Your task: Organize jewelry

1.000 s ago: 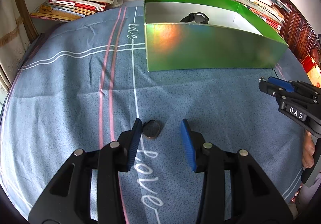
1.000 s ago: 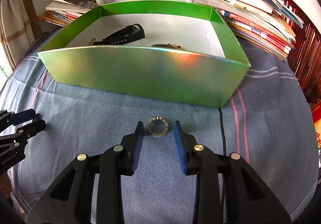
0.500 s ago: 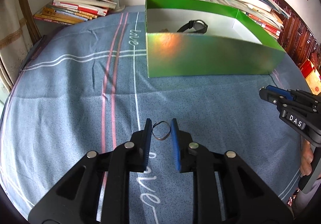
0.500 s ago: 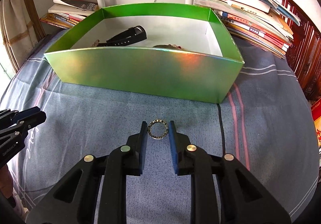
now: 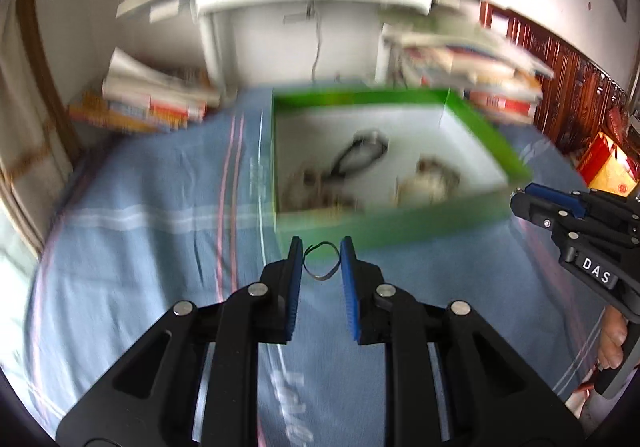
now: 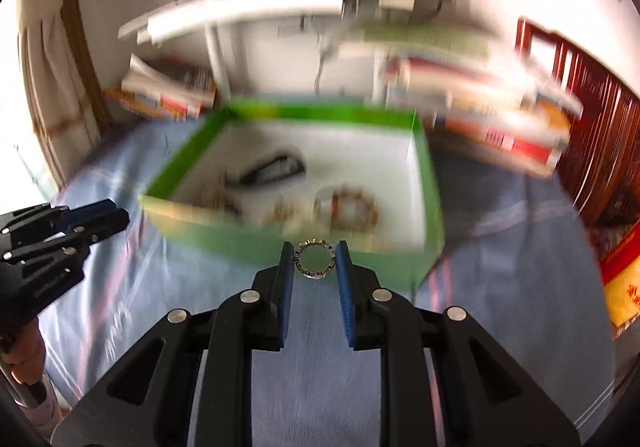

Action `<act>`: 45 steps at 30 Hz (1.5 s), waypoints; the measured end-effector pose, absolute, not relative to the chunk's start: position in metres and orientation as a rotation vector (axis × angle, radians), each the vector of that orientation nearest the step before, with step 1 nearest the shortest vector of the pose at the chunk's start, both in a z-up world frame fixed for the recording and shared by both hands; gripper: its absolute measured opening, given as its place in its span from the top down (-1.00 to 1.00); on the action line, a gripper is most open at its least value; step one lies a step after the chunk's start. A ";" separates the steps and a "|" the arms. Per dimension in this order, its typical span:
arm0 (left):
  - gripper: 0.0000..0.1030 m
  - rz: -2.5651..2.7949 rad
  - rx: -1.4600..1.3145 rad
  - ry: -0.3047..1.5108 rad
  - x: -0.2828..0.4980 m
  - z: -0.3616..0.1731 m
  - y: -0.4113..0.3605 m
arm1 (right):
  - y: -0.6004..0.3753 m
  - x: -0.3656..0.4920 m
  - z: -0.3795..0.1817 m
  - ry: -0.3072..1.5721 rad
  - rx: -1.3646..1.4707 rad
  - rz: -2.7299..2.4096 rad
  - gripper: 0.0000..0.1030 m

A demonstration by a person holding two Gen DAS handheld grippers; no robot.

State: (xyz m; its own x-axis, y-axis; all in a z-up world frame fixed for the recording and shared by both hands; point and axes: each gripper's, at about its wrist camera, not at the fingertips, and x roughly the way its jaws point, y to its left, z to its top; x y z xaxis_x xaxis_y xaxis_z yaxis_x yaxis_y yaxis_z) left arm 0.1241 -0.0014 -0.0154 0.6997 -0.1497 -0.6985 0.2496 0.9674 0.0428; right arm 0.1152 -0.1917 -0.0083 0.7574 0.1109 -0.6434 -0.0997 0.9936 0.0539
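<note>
**Inspector A:** Left tongs (image 5: 321, 262): closed on a thin dark band (image 5: 320, 263), a slack wire-like loop, irregular rather than round. It is pinched at both sides by the blue ribbed pads (image 5: 295, 279), its plane facing the camera and its longer span running side to side between the pads.

**Inspector B:** Confirmed. Right tongs (image 6: 314, 259): closed on a beaded ring (image 6: 314, 259), a rigid, true circle of small pale and dark segments with a metallic glint. It too faces the camera, its opening seen straight through, held at the tips.

**Inspector A:** Location of both pieces?

**Inspector B:** Both are held clear of the blue cloth (image 5: 140, 247), which is soft, woven, and marked with pink and white stripes. Each piece sits in front of the near wall of the green box (image 5: 400, 227). In the right wrist view the ring overlaps that wall's upper edge.

**Inspector A:** The box is glossy green card outside, plain white inside, rectangular and open-topped. Contents are blurred: a black strap-like item, probably a watch (image 5: 360, 155), lying aslant, and pale beaded pieces (image 5: 432, 179) beside it. Finer detail cannot be told.

**Inspector B:** Surroundings: stacked books (image 5: 160, 103) behind the box, left and right, badly smeared.
</note>
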 end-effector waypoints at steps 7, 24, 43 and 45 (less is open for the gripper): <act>0.62 -0.236 0.144 0.714 0.182 0.012 -0.029 | -0.198 0.172 0.000 0.696 0.059 0.086 0.59; -0.23 -0.166 0.016 0.760 0.197 -0.021 -0.013 | -0.201 0.141 -0.017 0.628 0.033 0.015 -0.37; -0.92 -0.048 0.091 0.474 0.085 -0.046 -0.008 | -0.186 0.041 -0.046 0.279 -0.009 -0.062 -0.94; -0.92 -0.054 0.081 0.448 0.080 -0.045 -0.006 | -0.181 0.042 -0.049 0.286 -0.033 -0.048 -0.94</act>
